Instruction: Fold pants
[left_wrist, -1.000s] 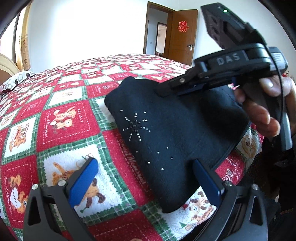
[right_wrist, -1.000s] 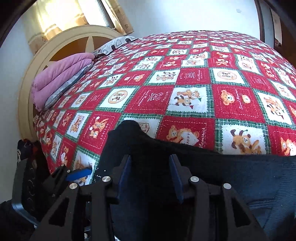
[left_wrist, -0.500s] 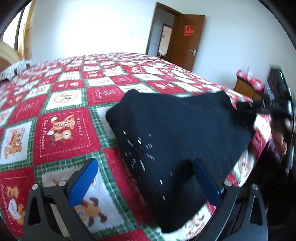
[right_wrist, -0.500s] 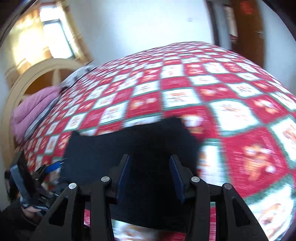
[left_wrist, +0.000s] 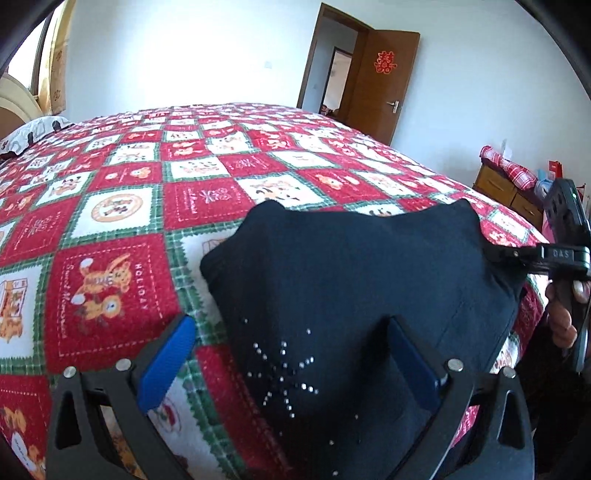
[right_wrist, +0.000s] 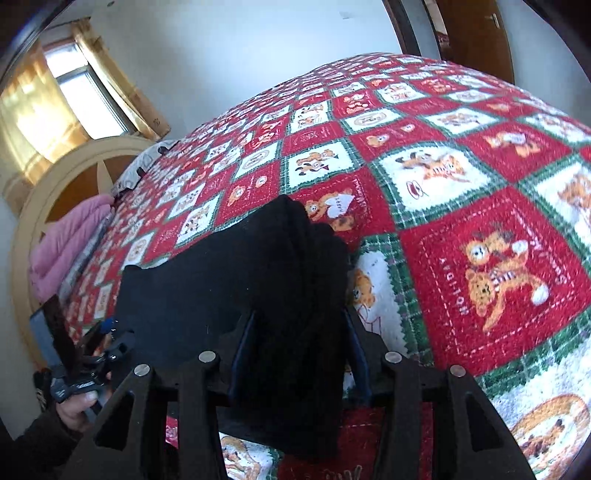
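- Left wrist view: folded black fabric pants (left_wrist: 351, 280) lie on the red, white and green checked quilt with bear prints (left_wrist: 110, 229), at the near right part of the bed.
- A starburst of small silver studs (left_wrist: 282, 373) shows on the near part of the pants.
- Left gripper (left_wrist: 288, 354): blue-padded fingers (left_wrist: 166, 362) spread wide apart, one pad over the quilt at left, the other over the pants at right; nothing held between them.
- Right gripper (left_wrist: 495, 253), seen at the far right of this view, meets the right edge of the pants; a hand (left_wrist: 565, 306) grips its handle.
- Right wrist view: right gripper (right_wrist: 299, 354) has a thick bunch of the black pants (right_wrist: 236, 280) between its fingers (right_wrist: 242, 354); the cloth fills the gap and drapes over the near side. Jaws clamped on the fabric.
- The rest of the garment spreads leftward on the quilt (right_wrist: 480, 206).
- Left gripper (right_wrist: 107, 339) appears at the near left edge of the pants, held by a hand (right_wrist: 74, 406).
- Background: brown wooden door (left_wrist: 376, 77) standing open, far right; folded pink bedding (right_wrist: 62, 251) beside the cream curved headboard (right_wrist: 44, 192), far left.
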